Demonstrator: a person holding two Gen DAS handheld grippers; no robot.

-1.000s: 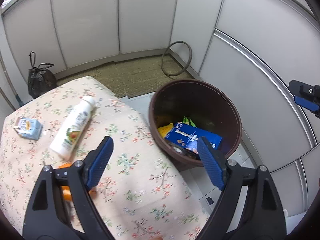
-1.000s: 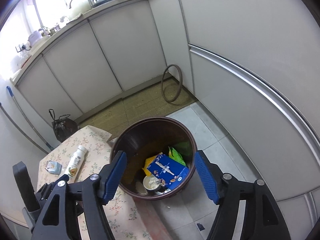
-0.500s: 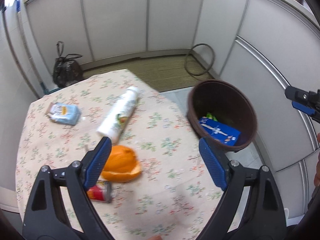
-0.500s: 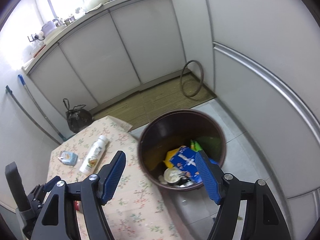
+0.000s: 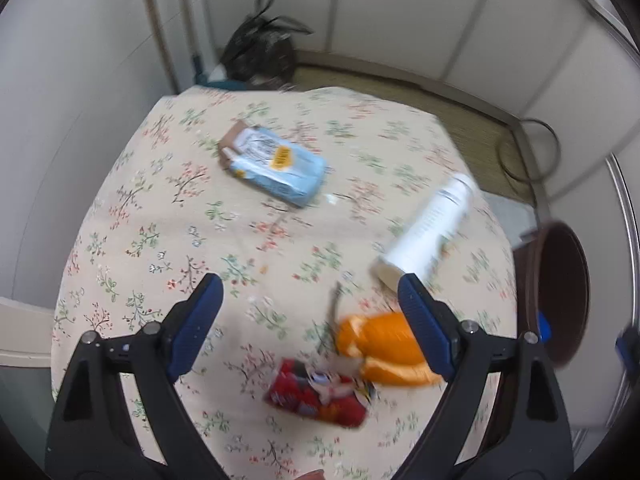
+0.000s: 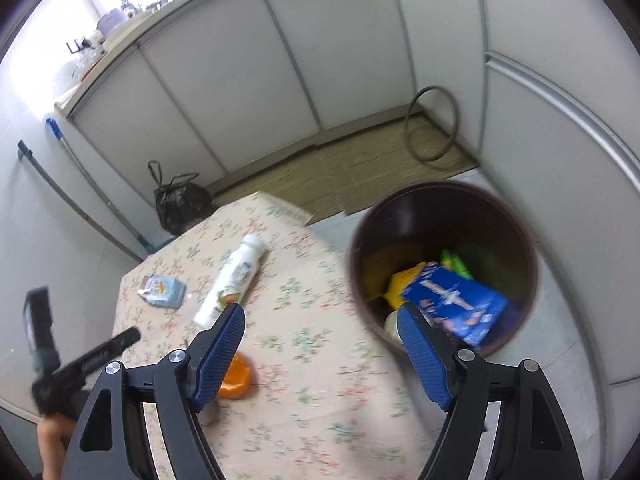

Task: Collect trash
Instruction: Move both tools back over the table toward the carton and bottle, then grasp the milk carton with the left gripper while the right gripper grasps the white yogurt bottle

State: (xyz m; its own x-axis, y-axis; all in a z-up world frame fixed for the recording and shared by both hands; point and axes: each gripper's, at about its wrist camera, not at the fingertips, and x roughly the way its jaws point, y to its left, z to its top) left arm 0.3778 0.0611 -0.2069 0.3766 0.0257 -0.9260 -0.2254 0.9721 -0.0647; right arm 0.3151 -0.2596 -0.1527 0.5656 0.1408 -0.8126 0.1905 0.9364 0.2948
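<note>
On the floral tablecloth lie a light-blue carton, a white bottle, an orange peel and a crushed red can. My left gripper hangs open over the cloth, pointing steeply down, with the can and peel just below its fingers and nothing held. My right gripper is above the table's edge, its jaws opening with nothing between them. To its right stands the brown bin, which holds a blue box and other wrappers. The right wrist view also shows the bottle, carton and peel.
A black bag sits on the floor behind the table, by leaning mop handles. A hose ring leans in the corner on a woven mat. White cabinet fronts close off the back and right. The bin stands close against the table's right edge.
The left gripper swung left from over the bin to over the table, rolling as it went. The right gripper also shifted left toward the table's edge, and its jaws widened.
</note>
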